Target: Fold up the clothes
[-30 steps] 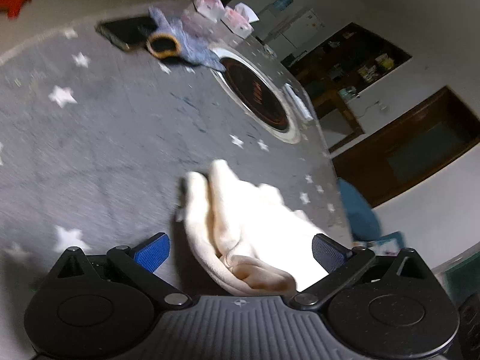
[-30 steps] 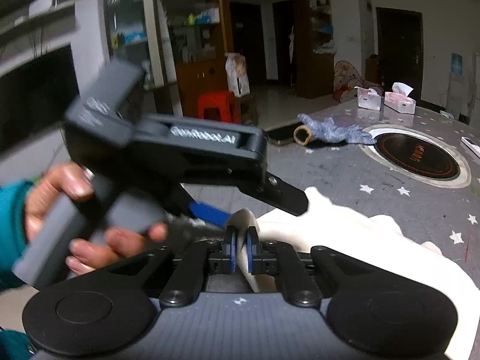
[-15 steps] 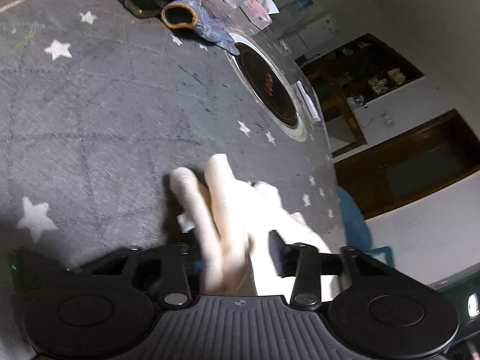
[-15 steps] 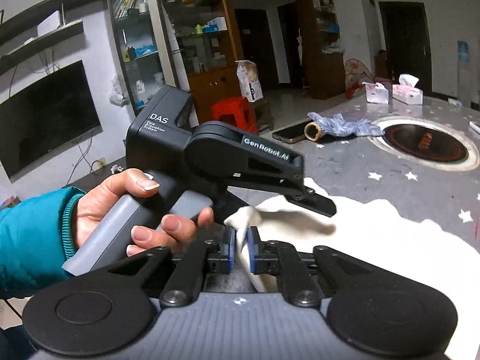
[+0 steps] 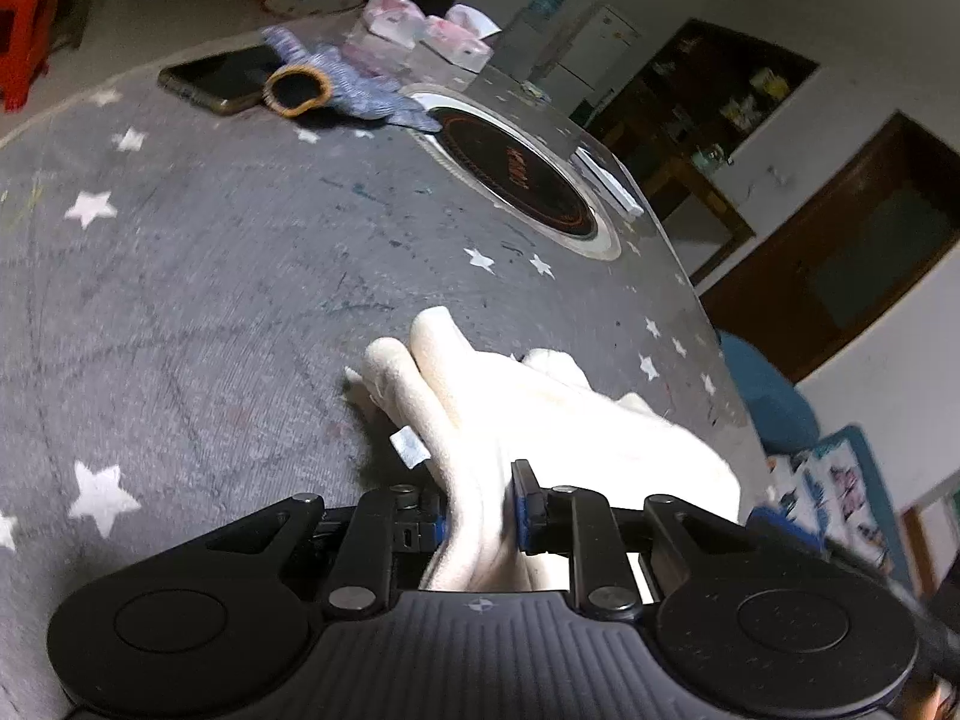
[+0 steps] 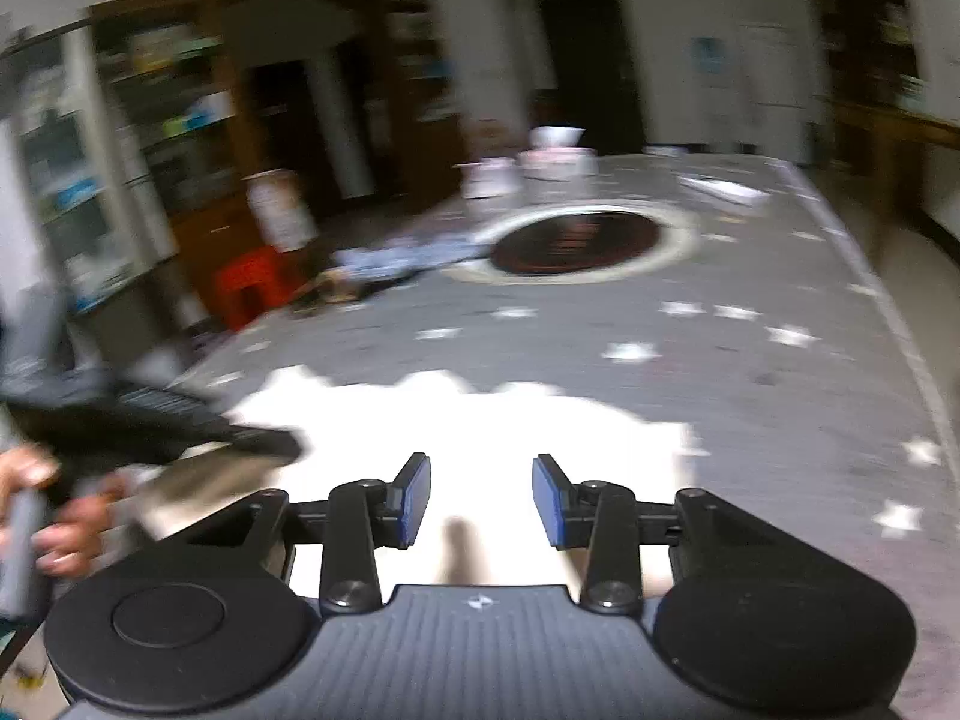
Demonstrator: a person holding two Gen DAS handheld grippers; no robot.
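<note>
A cream white garment (image 5: 516,414) lies bunched on the grey star-patterned tablecloth (image 5: 198,276). My left gripper (image 5: 480,510) is shut on a thick fold of it at its near end. In the blurred right wrist view the same garment (image 6: 468,426) spreads bright white in front of my right gripper (image 6: 480,501), which stands open just above it with nothing between its blue pads. The left gripper's dark body (image 6: 150,420) and a hand (image 6: 54,528) show at that view's left edge.
Farther back on the table sit a round black hob (image 5: 516,174), a blue-grey glove (image 5: 342,90), a phone (image 5: 216,81) and tissue packs (image 5: 420,30). The table edge (image 5: 708,324) runs to the right. A red stool (image 6: 252,288) stands beyond the table.
My left gripper went from wide open to shut on the garment's fold. My right gripper let go of the cloth, opened, and swung right; its view is motion-blurred.
</note>
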